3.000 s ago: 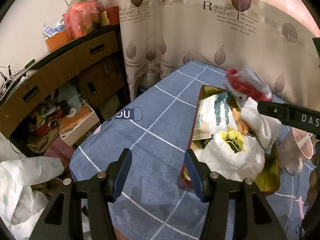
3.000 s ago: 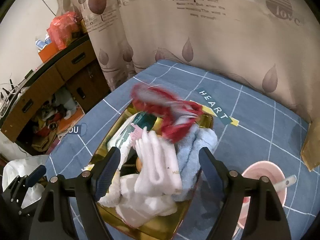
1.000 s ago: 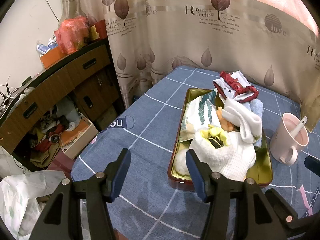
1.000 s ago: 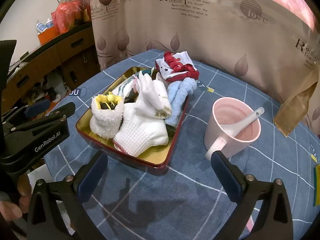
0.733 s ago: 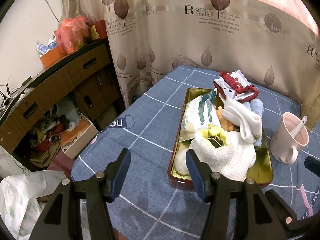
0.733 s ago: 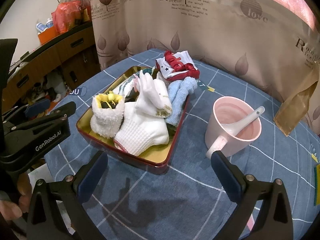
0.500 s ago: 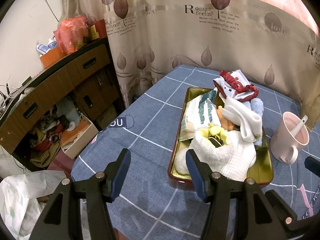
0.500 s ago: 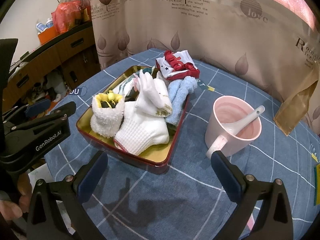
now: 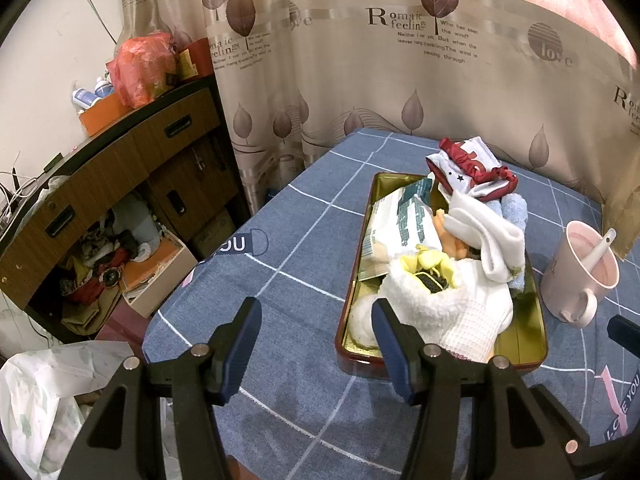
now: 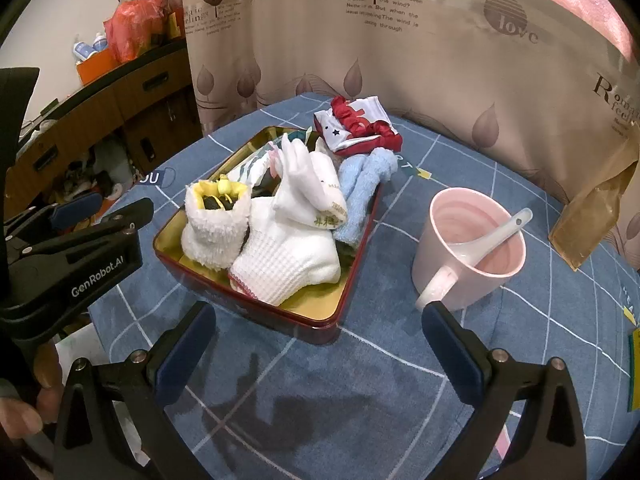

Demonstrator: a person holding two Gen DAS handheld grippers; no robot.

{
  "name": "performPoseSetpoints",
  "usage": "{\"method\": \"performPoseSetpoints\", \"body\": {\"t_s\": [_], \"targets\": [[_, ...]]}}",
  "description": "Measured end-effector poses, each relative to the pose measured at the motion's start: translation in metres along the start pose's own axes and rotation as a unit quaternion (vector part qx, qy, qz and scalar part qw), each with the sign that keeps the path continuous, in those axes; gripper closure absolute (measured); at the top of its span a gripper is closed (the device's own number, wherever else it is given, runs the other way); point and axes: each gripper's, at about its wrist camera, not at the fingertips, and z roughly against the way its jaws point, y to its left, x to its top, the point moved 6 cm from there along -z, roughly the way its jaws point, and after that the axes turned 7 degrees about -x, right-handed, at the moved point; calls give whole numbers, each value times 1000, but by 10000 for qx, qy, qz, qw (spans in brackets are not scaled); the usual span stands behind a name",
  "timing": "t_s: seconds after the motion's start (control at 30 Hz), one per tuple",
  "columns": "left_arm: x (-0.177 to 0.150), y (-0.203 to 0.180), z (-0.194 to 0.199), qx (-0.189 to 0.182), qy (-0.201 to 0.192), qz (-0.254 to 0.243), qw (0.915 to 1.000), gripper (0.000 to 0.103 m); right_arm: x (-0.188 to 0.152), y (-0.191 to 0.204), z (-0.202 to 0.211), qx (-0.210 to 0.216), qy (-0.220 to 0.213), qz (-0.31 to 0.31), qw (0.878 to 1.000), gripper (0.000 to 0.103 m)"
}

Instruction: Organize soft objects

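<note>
Pink mug [image 10: 469,243] beside sock-filled tin [image 10: 320,312]

A shiny gold-lined metal tin with dark red sides [image 10: 348,288] holds a fluffy white fleece bootie [image 10: 214,236] and waffle-knit white cotton sock [image 10: 288,260]; the glossy pink ceramic mug [image 10: 476,252] sits on matt blue checked cloth [image 10: 360,400].

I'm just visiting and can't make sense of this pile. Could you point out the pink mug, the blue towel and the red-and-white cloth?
pink mug [image 10: 460,276], right wrist view, on its outer wall.
blue towel [image 10: 362,184], right wrist view, on its rolled middle.
red-and-white cloth [image 9: 472,172], left wrist view, on its white starred panel.
</note>
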Motion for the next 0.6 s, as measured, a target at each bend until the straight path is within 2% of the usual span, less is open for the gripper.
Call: {"method": "performPoseSetpoints", "body": {"t_s": [0.6], "targets": [[0,0,0,2,4,-10,10000,44,-2,1,-2,-11,42,30,10000,1]]}}
